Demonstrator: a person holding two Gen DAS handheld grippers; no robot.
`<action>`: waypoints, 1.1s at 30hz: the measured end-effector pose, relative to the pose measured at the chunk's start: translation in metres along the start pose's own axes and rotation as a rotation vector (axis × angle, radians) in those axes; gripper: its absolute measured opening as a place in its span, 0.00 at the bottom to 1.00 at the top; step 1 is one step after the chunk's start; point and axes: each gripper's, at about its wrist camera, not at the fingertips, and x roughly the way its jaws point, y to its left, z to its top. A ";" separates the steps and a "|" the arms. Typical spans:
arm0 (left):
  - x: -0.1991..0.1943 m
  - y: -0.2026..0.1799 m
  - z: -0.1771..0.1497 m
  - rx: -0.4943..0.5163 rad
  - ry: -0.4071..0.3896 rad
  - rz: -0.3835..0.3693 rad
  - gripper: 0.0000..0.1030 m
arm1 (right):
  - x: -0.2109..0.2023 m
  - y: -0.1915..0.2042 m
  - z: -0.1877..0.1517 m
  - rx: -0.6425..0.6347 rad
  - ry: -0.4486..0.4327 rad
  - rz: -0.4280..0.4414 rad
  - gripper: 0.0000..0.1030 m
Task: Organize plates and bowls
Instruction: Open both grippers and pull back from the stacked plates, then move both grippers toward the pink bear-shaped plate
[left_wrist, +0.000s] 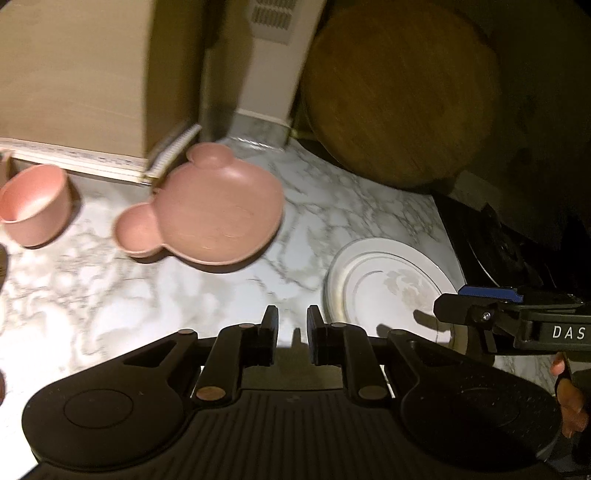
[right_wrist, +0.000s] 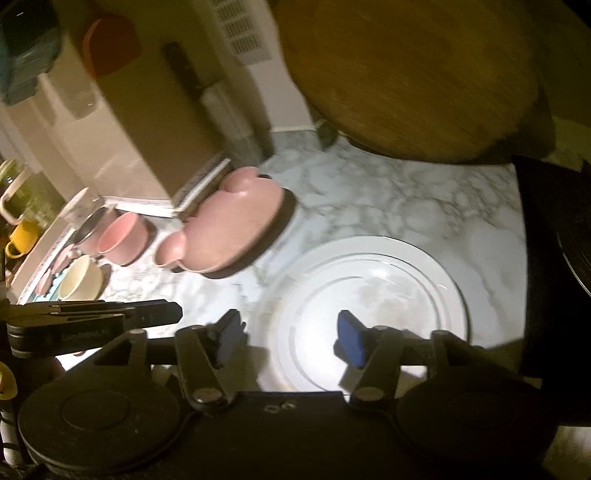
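Observation:
A pink bear-shaped plate (left_wrist: 218, 214) (right_wrist: 229, 229) lies on the marble counter (left_wrist: 110, 295), with a pink bowl (left_wrist: 33, 203) (right_wrist: 122, 236) to its left. A white plate (left_wrist: 384, 284) (right_wrist: 369, 288) with a faint flower print lies to the right. My left gripper (left_wrist: 291, 321) hovers above bare counter between the two plates, shut with nothing in it. My right gripper (right_wrist: 291, 332) stands open above the near part of the white plate, nothing between its blue pads (right_wrist: 351, 339). A cream bowl (right_wrist: 79, 278) sits further left.
A round wooden board (left_wrist: 399, 92) (right_wrist: 406, 74) leans at the back right. A cardboard box (left_wrist: 74, 74) stands behind the pink dishes. A dark stove top (left_wrist: 498, 251) borders the counter on the right. A yellow mug (right_wrist: 22, 236) and other cups crowd the far left.

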 end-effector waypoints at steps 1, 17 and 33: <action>-0.006 0.004 -0.002 -0.006 -0.011 0.009 0.18 | 0.000 0.006 0.000 -0.012 -0.006 0.005 0.62; -0.081 0.067 -0.023 -0.129 -0.175 0.164 0.59 | 0.011 0.122 0.004 -0.237 -0.087 0.112 0.94; -0.076 0.093 -0.014 -0.274 -0.247 0.312 0.78 | 0.051 0.168 0.033 -0.366 -0.077 0.090 0.99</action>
